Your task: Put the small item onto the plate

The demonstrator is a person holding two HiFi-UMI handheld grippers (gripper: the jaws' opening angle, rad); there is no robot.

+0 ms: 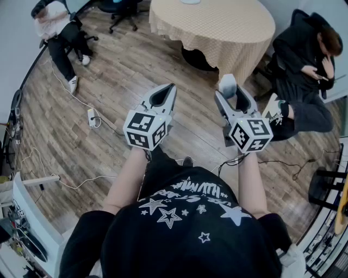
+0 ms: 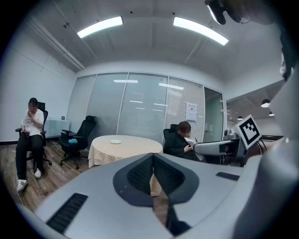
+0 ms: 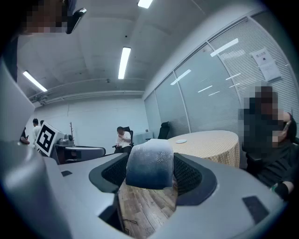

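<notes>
My right gripper (image 1: 227,89) is shut on the small item (image 1: 227,84), a grey-blue soft block held in the air above the wooden floor. In the right gripper view the item (image 3: 150,163) fills the gap of the gripper (image 3: 150,172), touching both jaws. The left gripper (image 1: 166,91) is shut and empty; its jaws meet (image 2: 153,173) in its own view. A small white plate (image 2: 115,141) lies on the round table with the yellow cloth (image 1: 217,27), some way ahead. The plate (image 3: 181,141) also shows in the right gripper view.
One person sits on a chair (image 1: 58,31) at the far left, another (image 1: 304,59) right of the table. A black office chair (image 1: 122,10) stands behind. Cables and a power strip (image 1: 92,117) lie on the floor at left. White equipment (image 1: 27,217) stands at lower left.
</notes>
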